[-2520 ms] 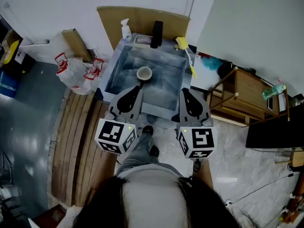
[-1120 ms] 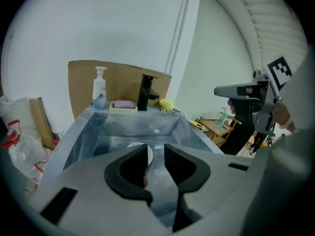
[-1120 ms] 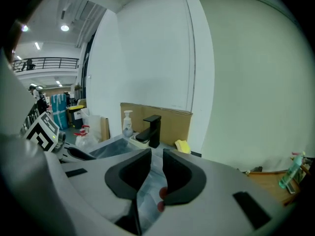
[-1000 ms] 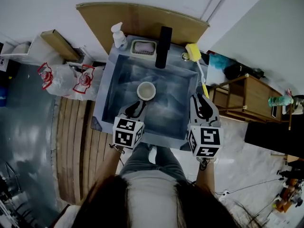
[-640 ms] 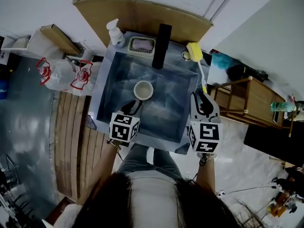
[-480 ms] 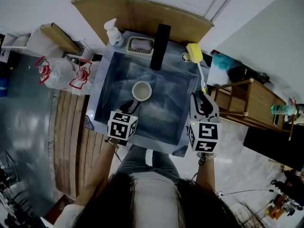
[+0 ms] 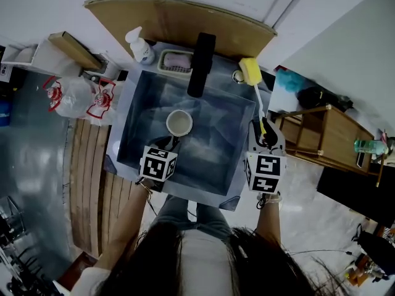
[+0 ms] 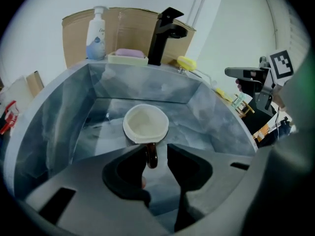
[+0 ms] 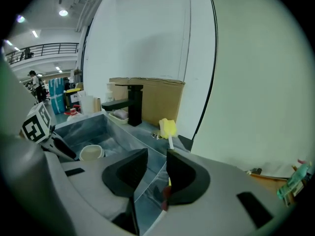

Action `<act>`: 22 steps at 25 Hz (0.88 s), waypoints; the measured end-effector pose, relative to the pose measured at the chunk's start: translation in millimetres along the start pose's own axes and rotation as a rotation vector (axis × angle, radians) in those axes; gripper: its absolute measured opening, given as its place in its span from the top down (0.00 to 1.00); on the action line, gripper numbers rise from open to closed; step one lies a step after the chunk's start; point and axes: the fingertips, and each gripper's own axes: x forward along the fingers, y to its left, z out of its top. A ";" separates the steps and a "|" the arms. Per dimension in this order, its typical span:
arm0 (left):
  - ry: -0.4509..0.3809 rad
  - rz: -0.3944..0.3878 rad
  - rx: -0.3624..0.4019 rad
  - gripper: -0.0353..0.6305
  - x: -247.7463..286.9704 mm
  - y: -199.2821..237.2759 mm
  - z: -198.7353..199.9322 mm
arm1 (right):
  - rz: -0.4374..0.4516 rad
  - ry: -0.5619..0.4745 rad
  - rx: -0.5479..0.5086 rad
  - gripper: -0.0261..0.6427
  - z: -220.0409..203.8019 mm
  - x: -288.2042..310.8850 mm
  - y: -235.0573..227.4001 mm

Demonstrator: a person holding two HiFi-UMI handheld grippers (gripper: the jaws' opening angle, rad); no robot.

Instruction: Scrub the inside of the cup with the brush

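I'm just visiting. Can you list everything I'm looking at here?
Sink: one, blue-grey, centre.
Cup: one, whitish, in the sink.
Faucet: one, black, sink's back edge.
Brush: one, yellow head, white handle, sink's right rim.
Soap bottle: one, white, back left corner.
Soap dish: one, holding pink soap, beside faucet.
Cardboard: one, brown, behind sink.
Bags: two, white and red, left of sink.
Wooden table: one, brown, right.
Left gripper: one, grey, jaws open, just been opening, cup handle between them.
Right gripper: one, grey, jaws open, just been opening, brush handle's end between them.
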 end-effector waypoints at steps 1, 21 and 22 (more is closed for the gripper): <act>0.015 -0.009 -0.010 0.74 2.7 -0.3 -2.9 | -0.003 0.005 0.001 0.76 -2.5 2.7 -2.6; 0.156 0.018 -0.016 0.74 34.4 7.9 -16.0 | -0.018 0.114 0.015 0.75 -43.1 56.3 -34.2; 0.162 0.020 -0.016 0.74 36.0 8.7 -16.9 | -0.016 0.116 0.018 0.75 -44.0 57.3 -34.4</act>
